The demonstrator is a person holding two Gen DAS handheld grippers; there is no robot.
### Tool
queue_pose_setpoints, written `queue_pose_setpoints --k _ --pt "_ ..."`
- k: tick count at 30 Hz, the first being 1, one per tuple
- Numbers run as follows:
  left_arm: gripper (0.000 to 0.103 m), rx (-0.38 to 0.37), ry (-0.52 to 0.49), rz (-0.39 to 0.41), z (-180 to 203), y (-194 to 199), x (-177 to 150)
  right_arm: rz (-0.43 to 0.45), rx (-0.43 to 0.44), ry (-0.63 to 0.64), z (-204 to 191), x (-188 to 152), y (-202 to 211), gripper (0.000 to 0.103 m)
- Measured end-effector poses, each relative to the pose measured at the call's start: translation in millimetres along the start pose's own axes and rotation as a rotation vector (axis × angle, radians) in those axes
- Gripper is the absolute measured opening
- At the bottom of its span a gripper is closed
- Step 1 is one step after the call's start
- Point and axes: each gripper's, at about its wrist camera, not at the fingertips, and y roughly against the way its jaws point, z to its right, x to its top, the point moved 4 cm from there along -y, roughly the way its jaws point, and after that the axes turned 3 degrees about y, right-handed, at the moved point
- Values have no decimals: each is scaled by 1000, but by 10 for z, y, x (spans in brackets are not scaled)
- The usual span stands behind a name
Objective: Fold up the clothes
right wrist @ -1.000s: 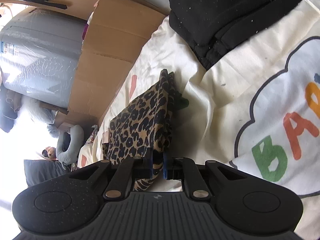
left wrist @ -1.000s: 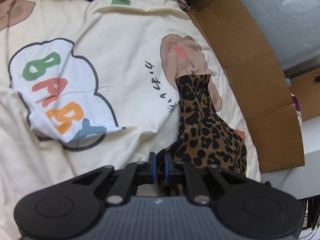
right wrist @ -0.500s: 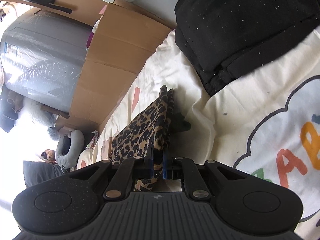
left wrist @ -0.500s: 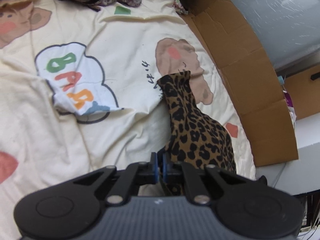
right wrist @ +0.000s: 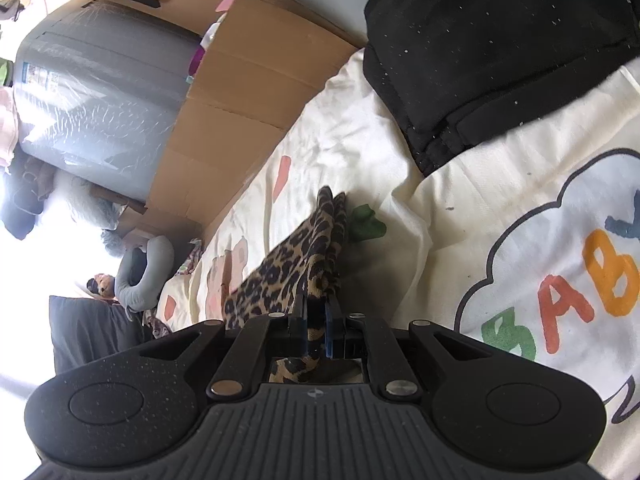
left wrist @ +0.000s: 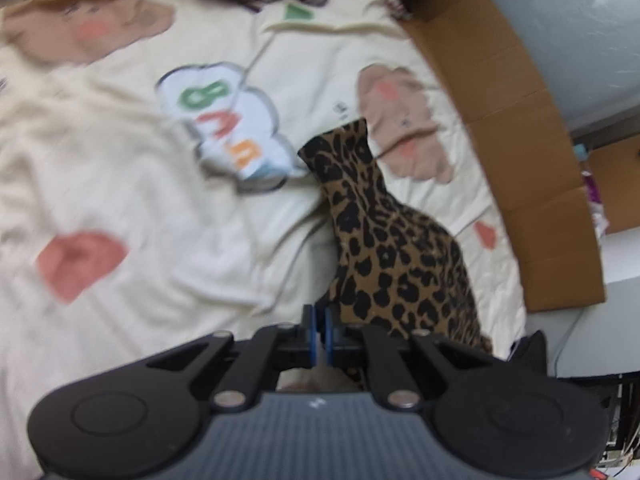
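- The leopard-print garment hangs stretched between the two tongs above the bed's cream quilt; its far end, a narrow tip, trails down toward the quilt beside a brown bear print.
- The left tongs are clenched, with the cloth's near edge running in beside the blue pads. The pinch itself is half hidden by the tongs' own body, so I judge rather than see that cloth is caught there.
- The right tongs are clenched on the same garment: spotted cloth shows between the pads and bunched behind them.
- The cloth's long axis runs straight away from each pair of tongs, forward along the fingers. Both hands sit at the near end, neither closer to the far tip, so I judge the coming move turns on carrying that near edge out over the tip.
- Hard to make out: the left wrist view is blurred, each pair of tongs is out of the other's view, and how far apart the two pinch points are cannot be told.
- A black garment lies on the quilt beyond, apart from the leopard piece; a cardboard sheet lines the bed's edge.
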Motion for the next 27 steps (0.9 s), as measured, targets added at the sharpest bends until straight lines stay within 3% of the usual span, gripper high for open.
queue_pose_setpoints --k 14,27 --pt "3 68 65 -182 -68 -27 -538 27 -9 75 -105 379 -9 6" --pt "2 40 88 -340 90 -298 -1043 49 -41 92 -141 836 -123 6"
